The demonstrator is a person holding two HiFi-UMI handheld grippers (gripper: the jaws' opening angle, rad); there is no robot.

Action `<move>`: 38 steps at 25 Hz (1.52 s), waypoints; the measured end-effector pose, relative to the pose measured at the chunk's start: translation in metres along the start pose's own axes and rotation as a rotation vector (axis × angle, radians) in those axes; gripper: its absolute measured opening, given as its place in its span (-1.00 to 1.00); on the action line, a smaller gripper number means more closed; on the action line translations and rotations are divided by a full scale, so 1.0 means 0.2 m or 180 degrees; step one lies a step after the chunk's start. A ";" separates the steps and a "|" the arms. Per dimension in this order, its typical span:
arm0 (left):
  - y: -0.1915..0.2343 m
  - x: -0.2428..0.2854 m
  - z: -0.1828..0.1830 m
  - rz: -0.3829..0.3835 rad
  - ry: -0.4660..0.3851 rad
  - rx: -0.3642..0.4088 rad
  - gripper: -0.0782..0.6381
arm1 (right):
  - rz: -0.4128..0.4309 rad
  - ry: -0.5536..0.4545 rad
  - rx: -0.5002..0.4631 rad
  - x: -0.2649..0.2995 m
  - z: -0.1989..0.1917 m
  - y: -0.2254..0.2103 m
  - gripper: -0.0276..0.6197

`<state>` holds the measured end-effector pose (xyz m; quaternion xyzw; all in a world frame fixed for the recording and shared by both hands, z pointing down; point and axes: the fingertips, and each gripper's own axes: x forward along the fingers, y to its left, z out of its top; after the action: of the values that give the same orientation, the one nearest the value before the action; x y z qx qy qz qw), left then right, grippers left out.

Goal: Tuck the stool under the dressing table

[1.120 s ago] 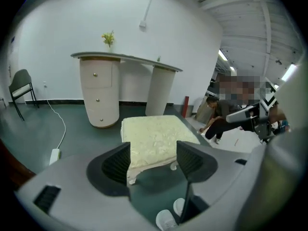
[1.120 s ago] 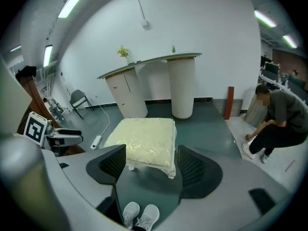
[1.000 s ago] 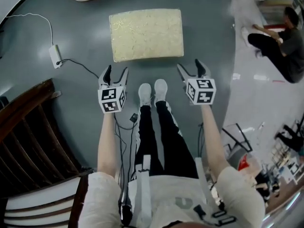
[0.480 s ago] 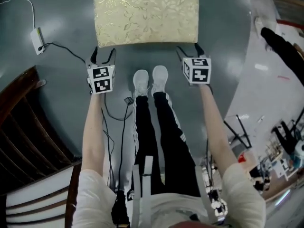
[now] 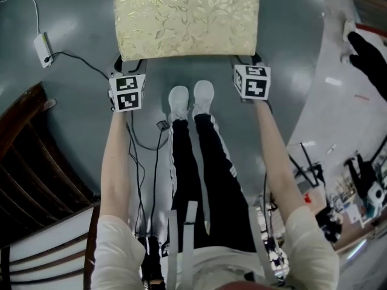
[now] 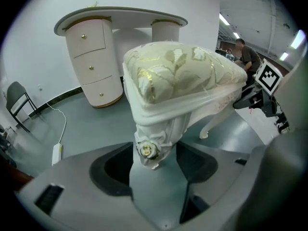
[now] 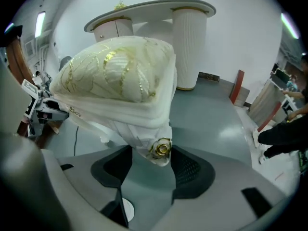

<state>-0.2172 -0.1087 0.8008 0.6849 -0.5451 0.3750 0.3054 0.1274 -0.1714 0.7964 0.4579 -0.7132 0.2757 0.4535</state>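
Observation:
The stool, with a cream and gold cushion (image 5: 184, 17) and white carved legs, stands on the grey floor in front of me. My left gripper (image 5: 129, 65) is at its near left corner, fingertips hidden under the cushion. In the left gripper view the rosette leg (image 6: 153, 146) sits between the pads, which lie against it. My right gripper (image 5: 248, 60) is at the near right corner. Its jaws have just been closing, and its pads touch the rosette leg (image 7: 156, 146). The white dressing table (image 6: 120, 20) stands beyond the stool by the wall.
A dark wooden chair (image 5: 36, 162) stands at the left. A power adapter (image 5: 42, 47) and its cable lie on the floor. My white shoes (image 5: 190, 98) are just behind the stool. Someone sits on the floor at the right (image 5: 369, 47).
Both grippers went down and forward from in front of the stool to its near corners. The stool now fills more of the head view, and the fingertips have slipped under the cushion edge.

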 end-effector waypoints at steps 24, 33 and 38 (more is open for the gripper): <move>-0.02 0.04 0.02 -0.0257 0.0025 0.0290 -0.03 | 0.0058 0.0040 0.0066 0.05 -0.02 0.01 -0.15; -0.03 0.07 0.01 -0.0180 -0.0153 0.0254 -0.04 | -0.0048 -0.0070 0.0012 0.04 -0.02 0.00 -0.16; -0.02 0.09 0.04 -0.0253 -0.0204 0.0254 -0.04 | -0.0120 -0.0088 -0.0023 -0.01 0.01 -0.01 -0.16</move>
<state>-0.2090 -0.1239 0.8105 0.7292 -0.5116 0.3619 0.2750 0.1297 -0.1731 0.7929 0.4735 -0.7116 0.2582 0.4503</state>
